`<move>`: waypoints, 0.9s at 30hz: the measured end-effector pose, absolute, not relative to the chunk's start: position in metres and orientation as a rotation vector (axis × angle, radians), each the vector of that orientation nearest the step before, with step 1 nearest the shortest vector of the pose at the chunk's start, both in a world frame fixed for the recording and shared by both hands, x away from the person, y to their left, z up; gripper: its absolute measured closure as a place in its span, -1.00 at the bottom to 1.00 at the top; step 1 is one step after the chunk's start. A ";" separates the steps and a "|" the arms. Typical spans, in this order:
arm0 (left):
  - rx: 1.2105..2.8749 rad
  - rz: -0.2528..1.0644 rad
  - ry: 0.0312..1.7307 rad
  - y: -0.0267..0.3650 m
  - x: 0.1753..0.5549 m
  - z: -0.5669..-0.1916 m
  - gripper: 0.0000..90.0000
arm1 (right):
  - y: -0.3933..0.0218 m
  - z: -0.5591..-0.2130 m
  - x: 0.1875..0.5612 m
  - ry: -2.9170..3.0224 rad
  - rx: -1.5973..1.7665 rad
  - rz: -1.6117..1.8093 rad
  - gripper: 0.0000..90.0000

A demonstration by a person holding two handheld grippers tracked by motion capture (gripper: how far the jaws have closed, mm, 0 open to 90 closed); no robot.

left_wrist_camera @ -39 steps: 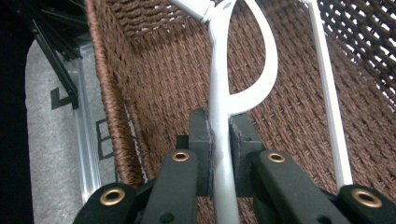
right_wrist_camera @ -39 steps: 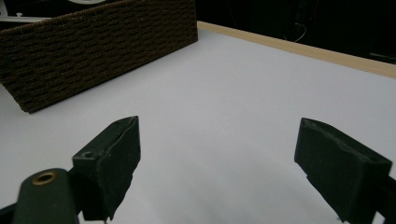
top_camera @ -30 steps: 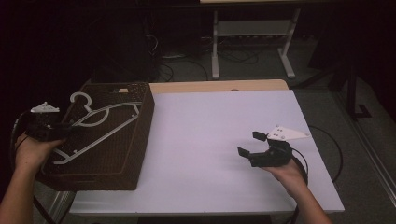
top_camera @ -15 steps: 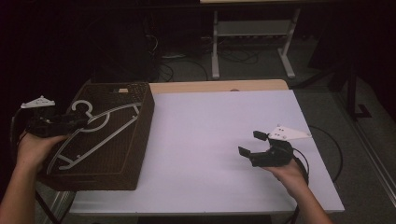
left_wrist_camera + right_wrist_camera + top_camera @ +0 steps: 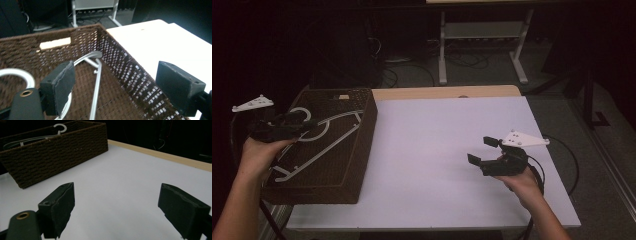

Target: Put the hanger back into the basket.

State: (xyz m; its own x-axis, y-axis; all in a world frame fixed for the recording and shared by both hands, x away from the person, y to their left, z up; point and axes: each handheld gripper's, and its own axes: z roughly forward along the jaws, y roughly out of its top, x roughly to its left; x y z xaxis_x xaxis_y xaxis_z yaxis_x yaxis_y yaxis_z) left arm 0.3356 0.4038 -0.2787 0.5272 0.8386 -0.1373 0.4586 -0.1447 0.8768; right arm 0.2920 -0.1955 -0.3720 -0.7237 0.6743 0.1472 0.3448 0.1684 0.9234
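White tabletop [image 5: 432, 150], wicker basket [image 5: 357, 165] at left holding a hanger [image 5: 329, 145]. We note left gripper [image 5: 294, 122] jaws just opened, hanger released; right gripper [image 5: 484, 150] jaws apart, empty.

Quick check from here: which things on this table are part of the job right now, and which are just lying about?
Part of the job:
- white plastic clothes hanger, lying in the basket
- dark brown woven basket
- left gripper, jaws just opened, clear of the hanger

Just lying about:
- right gripper, open, idle above the white table
- grey metal stand on the floor behind
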 end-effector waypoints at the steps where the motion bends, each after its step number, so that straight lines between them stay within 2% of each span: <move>1: 1.775 0.479 1.071 0.401 0.335 -0.277 -0.66 | -0.195 -0.370 0.292 2.153 0.974 1.575 -0.71; 14: 1.707 0.437 0.909 0.351 0.325 -0.274 -0.71 | -0.194 -0.346 0.292 2.102 0.929 1.612 -0.73; 27: 1.694 0.408 0.763 0.299 0.313 -0.294 -0.93 | -0.193 -0.339 0.294 2.066 0.924 1.642 -0.87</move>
State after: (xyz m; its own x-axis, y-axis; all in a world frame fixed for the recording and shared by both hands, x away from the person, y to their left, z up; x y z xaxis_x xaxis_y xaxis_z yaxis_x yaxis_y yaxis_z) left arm 0.3131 0.2994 -0.2938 0.7255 0.6765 -0.1262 0.2708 -0.1120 0.9561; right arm 0.2943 -0.1932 -0.3388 -0.7288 0.6730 0.1264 0.2750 0.1185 0.9541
